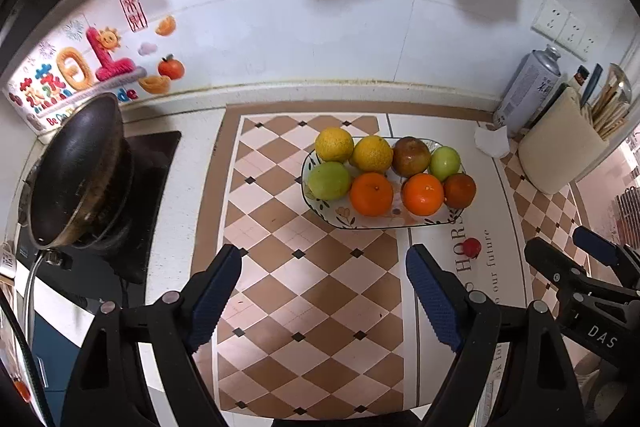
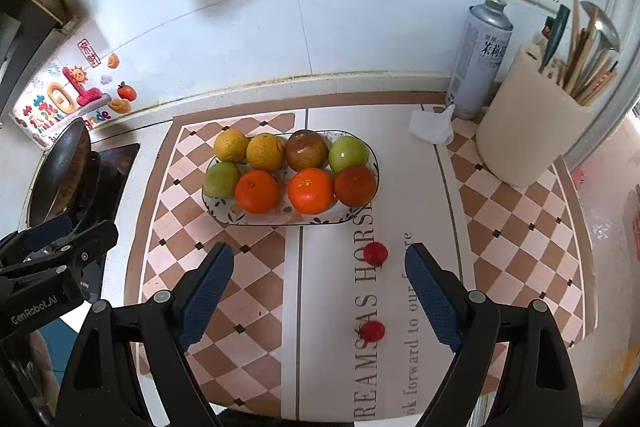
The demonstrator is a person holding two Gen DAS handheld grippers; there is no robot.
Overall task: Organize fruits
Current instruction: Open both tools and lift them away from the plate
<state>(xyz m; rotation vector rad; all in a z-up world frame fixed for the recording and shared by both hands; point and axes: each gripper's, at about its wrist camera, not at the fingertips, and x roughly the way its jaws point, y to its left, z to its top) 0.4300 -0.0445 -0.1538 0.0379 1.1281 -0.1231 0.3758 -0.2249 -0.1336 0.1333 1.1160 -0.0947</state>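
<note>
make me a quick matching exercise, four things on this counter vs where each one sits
Things:
1. wok
2. spray can
3. two small red fruits
4. oranges

Places:
A. on the plate, front row
B. loose on the mat, in front of the plate
C. on the stove, far left
D. by the wall, beside the utensil holder

Pairs: 1-C, 2-D, 3-B, 4-A

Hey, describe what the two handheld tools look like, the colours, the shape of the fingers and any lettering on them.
Both match: the left tool and the right tool have black plastic frames with silver round pivot pins and two angled fingers faced with dark blue, finely dimpled pads. The left one's body reads GenRobot.AI in white; the right one's shows the white letters DAS. No cables or sleeves are visible.
</note>
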